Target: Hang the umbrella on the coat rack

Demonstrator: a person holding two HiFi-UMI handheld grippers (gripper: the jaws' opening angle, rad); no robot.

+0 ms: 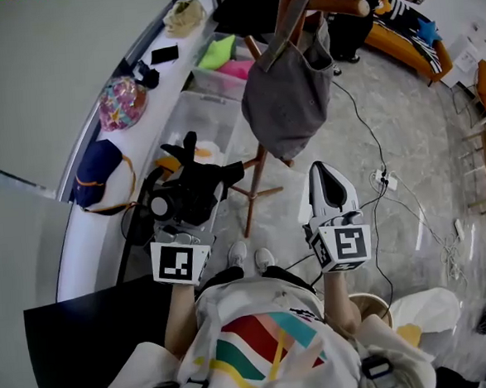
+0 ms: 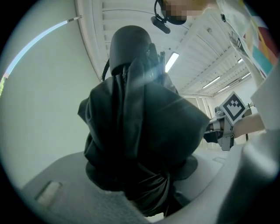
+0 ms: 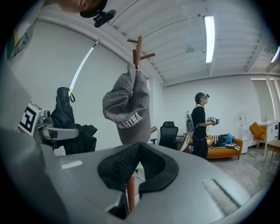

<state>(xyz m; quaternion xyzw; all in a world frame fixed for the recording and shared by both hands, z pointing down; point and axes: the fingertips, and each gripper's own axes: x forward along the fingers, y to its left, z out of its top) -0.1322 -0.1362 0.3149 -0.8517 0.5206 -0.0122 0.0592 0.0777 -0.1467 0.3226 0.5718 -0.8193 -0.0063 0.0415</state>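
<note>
Left jaws are clamped on the folded black umbrella (image 1: pixel 199 182): in the left gripper view its bunched fabric fills the gap between them, and the rounded handle rises toward 12 o'clock. Right jaws are closed pad against pad with nothing held; only a thin slit below the pads shows the rack's wooden pole behind.

In the head view both forearms reach straight forward from the person's torso, side by side and apart. The left gripper (image 1: pixel 184 211) sits at 9 o'clock of the right gripper (image 1: pixel 326 175). Each gripper points level, its marker cube nearest the body. The umbrella stands upright in the left gripper, handle uppermost, with a strap loop at the handle seen from the right gripper view.

The coat rack (image 1: pixel 257 176) stands at 12 o'clock of the two grippers, between them and a little ahead. The umbrella is near it but not touching it.

Counts: two grippers, two marker cubes, one umbrella, one coat rack. One grey cap (image 1: pixel 290 90) hangs from the rack's peg.

On the white tabletop (image 1: pixel 150 112) along the wall at 10 o'clock lie one patterned hat (image 1: pixel 122 102), one navy cap (image 1: pixel 99 178) and one black phone (image 1: pixel 164 53).

One other person (image 3: pixel 200 122) stands far off at 3 o'clock in the right gripper view, beside an orange sofa (image 3: pixel 223 148).
</note>
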